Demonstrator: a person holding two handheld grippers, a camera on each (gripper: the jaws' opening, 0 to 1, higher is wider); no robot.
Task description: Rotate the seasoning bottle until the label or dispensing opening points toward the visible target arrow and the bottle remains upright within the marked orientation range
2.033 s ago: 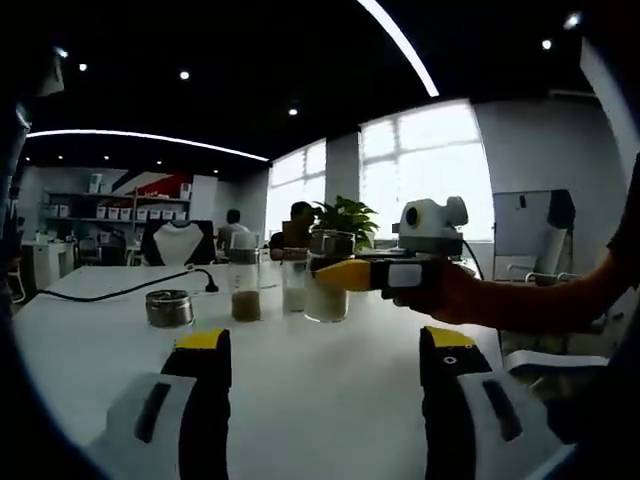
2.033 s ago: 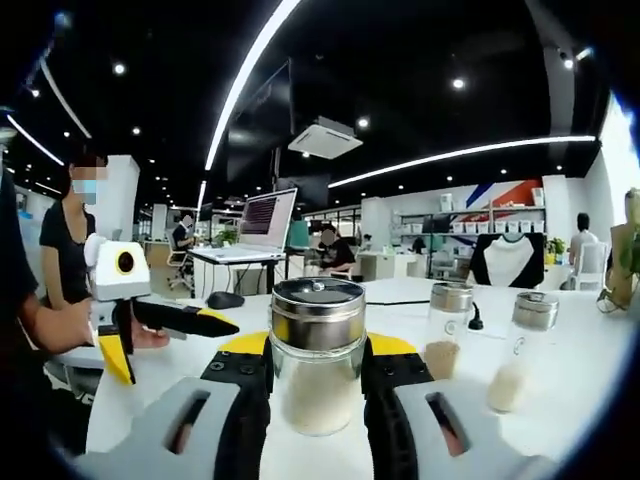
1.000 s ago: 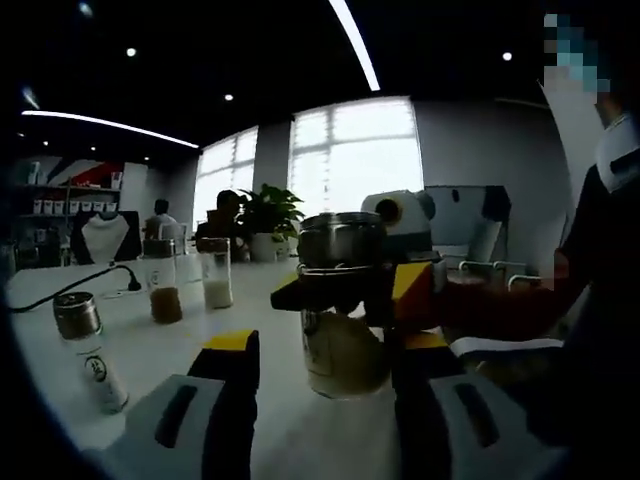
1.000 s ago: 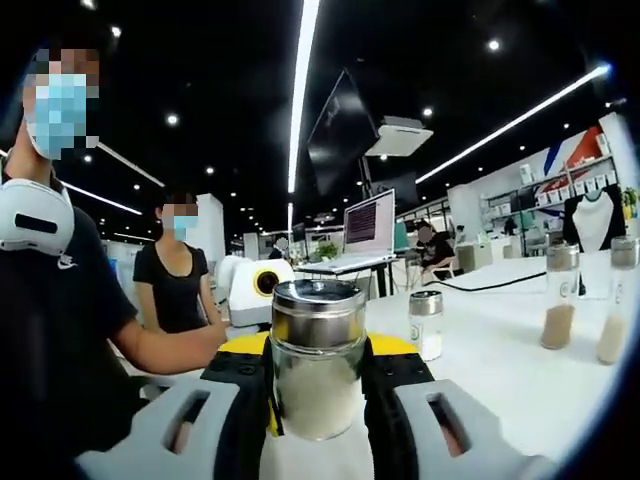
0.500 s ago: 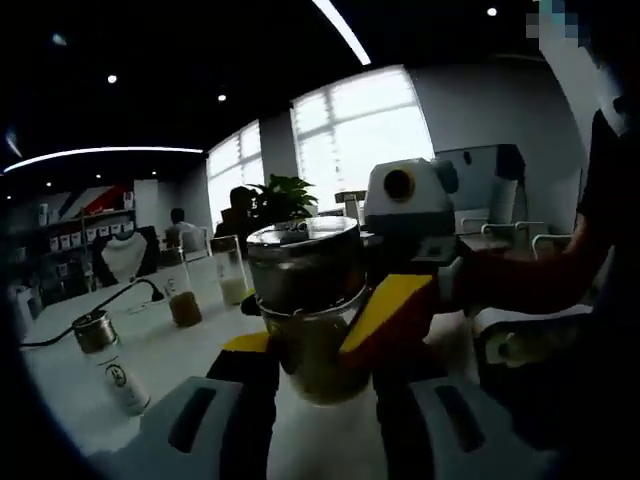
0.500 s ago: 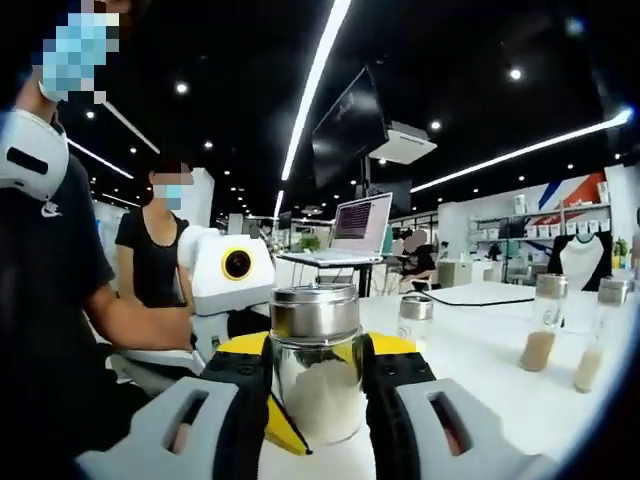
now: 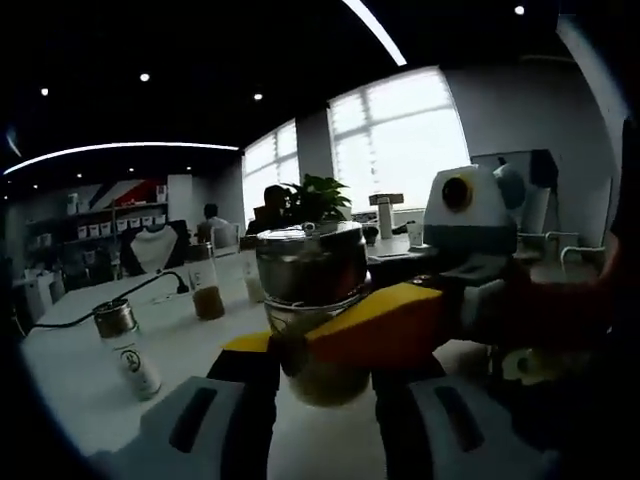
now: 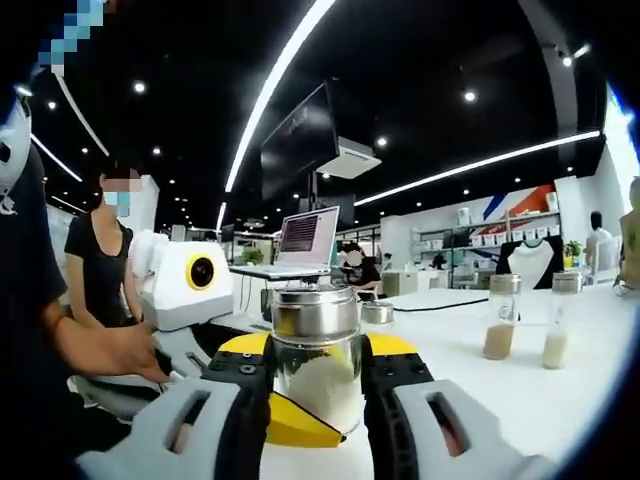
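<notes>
Right gripper view, seasoning bottle (image 8: pixel 317 362) (pale powder inside), clamped upright

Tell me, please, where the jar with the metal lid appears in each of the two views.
Left gripper view: the jar is at the centre, upright, between this view's own jaws, with the right gripper reaching in from the right across it.
Right gripper view: the jar is at the lower centre, held between this view's jaws.
Shared landmark: the two tall bottles on the white table.
</notes>
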